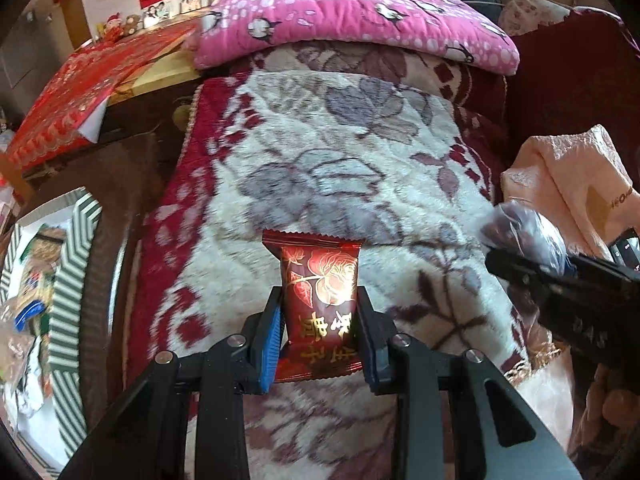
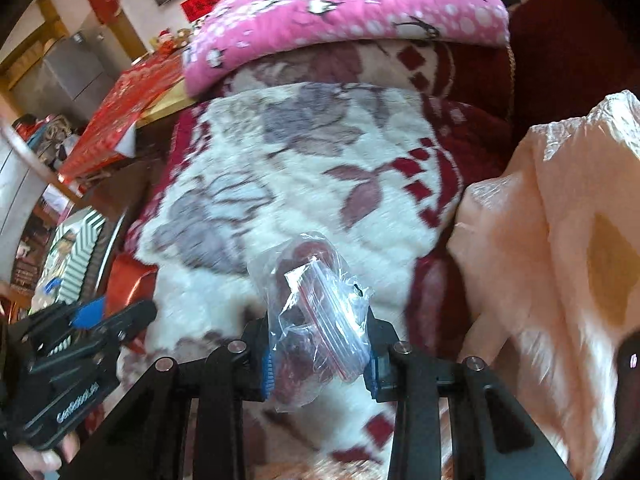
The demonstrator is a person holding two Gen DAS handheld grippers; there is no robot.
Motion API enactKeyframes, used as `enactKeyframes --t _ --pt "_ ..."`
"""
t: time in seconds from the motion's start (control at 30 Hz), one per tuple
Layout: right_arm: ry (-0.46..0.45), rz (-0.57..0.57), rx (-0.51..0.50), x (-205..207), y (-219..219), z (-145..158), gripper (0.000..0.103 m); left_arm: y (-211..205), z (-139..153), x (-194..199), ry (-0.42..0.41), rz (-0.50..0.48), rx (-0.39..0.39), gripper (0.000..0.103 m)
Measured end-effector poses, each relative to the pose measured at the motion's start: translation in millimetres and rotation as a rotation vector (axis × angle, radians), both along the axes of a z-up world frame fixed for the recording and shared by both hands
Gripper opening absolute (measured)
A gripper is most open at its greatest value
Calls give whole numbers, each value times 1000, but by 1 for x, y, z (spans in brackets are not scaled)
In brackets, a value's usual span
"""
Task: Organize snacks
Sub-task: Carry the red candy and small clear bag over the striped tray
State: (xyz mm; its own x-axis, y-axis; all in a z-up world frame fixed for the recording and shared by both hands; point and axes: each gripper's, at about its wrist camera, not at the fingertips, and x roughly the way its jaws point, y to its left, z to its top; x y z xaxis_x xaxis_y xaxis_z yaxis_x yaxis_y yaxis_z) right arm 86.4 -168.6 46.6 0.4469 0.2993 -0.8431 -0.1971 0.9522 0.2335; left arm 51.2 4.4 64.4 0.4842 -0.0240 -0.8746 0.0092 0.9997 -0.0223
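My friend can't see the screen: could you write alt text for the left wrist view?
The left tongs grip a dark red snack packet with a gold rose, above a cream-and-maroon floral blanket. At right, the right tongs hold a clear bag; a striped box sits at left.

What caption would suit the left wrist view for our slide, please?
Left gripper holds a red snack packet above the floral blanket.

Sofa draped in a floral blanket (image 1: 344, 152)
A pink penguin-print cushion (image 1: 352, 12) lies at its far end, peach cloth (image 2: 560, 240) along its right side.
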Motion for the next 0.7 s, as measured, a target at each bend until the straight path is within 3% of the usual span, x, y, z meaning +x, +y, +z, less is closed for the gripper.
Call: enactKeyframes --t 0.7 --pt "-41 134 -63 -45 70 20 36 52 19 -40 -49 94 15 32"
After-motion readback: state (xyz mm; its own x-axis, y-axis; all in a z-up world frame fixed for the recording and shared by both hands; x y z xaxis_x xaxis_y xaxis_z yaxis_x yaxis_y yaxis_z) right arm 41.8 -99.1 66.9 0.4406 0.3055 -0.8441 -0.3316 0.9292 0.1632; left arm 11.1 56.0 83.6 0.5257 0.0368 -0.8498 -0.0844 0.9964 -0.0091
